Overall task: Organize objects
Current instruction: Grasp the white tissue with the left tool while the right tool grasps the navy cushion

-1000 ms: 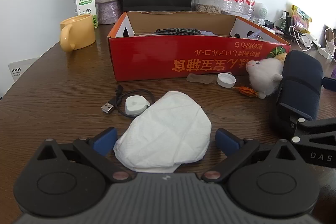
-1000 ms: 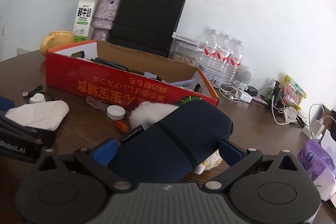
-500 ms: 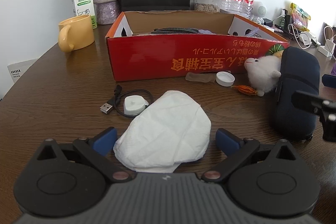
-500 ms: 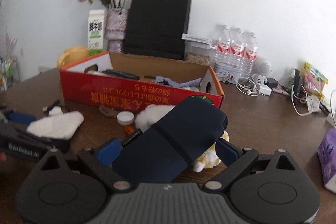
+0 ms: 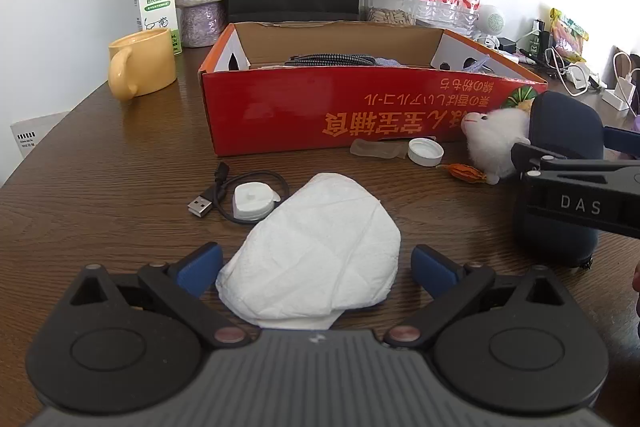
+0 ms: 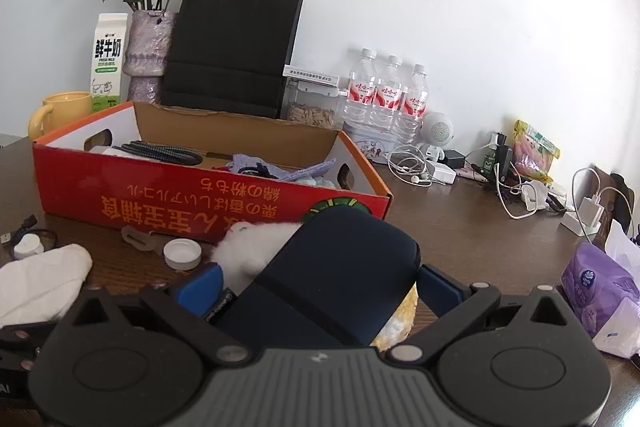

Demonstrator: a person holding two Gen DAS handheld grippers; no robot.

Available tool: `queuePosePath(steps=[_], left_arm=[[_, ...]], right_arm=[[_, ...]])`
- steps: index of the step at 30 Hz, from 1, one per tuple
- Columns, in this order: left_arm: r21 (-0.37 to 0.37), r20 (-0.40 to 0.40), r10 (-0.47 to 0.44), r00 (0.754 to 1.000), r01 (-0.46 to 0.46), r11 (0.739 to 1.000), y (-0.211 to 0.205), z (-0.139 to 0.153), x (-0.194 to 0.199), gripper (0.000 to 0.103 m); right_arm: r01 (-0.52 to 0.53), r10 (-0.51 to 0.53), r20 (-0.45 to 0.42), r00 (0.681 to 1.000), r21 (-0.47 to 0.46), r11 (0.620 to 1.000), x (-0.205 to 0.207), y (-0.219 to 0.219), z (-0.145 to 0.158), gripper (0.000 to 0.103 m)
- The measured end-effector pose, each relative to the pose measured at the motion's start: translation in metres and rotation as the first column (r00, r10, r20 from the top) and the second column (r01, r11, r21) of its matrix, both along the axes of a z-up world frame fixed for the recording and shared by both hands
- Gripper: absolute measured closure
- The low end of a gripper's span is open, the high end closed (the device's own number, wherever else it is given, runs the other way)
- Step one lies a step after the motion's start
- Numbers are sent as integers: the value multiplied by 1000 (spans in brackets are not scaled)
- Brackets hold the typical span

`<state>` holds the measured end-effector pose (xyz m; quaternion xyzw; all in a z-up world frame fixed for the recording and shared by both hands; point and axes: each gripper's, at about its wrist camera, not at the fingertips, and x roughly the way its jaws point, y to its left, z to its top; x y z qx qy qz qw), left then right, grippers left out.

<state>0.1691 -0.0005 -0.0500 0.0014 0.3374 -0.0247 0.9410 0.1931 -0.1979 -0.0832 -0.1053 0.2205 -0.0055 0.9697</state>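
Wood table [image 5: 120, 163] by white wall [image 6: 440, 7], red box [image 5: 320, 115] (open-topped), both tools spread, left tool [image 5: 316, 263] around tissue [image 5: 316, 263], right tool [image 6: 320, 285] around case [image 6: 328, 279].

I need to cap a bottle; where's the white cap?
The cap lies on the table, in front of the red box, just left of the plush sheep.

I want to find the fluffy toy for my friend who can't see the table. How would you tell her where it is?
Start at the big red cardboard box in the middle of the wooden table. Go to its front right corner, where a white fluffy toy sheep lies squeezed against a dark navy zip case. It is the only furry thing there; the white bottle cap beside it is hard and flat.
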Motion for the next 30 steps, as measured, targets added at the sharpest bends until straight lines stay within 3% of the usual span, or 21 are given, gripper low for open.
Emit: queuePosePath(steps=[6, 13, 17, 28, 30], left_arm=[[-5, 1, -2, 1000, 2, 1000, 1, 0, 0, 1], [0, -1, -2, 1000, 2, 1000, 1, 0, 0, 1], [6, -3, -3, 1000, 3, 1000, 0, -1, 0, 0], [14, -5, -2, 1000, 2, 1000, -1, 0, 1, 0], [13, -5, -1, 1000, 2, 1000, -1, 0, 1, 0]], right_arm=[[-71, 70, -20, 997, -43, 997, -4, -1, -4, 1], [-234, 230, -52, 972, -87, 968, -11, -12, -5, 2], [-344, 337, -79, 938, -107, 933, -13, -22, -2, 2], [-596, 581, -134, 803, -145, 790, -14, -38, 0, 2], [-602, 589, -130, 798, -135, 787, -14, -38, 0, 2]])
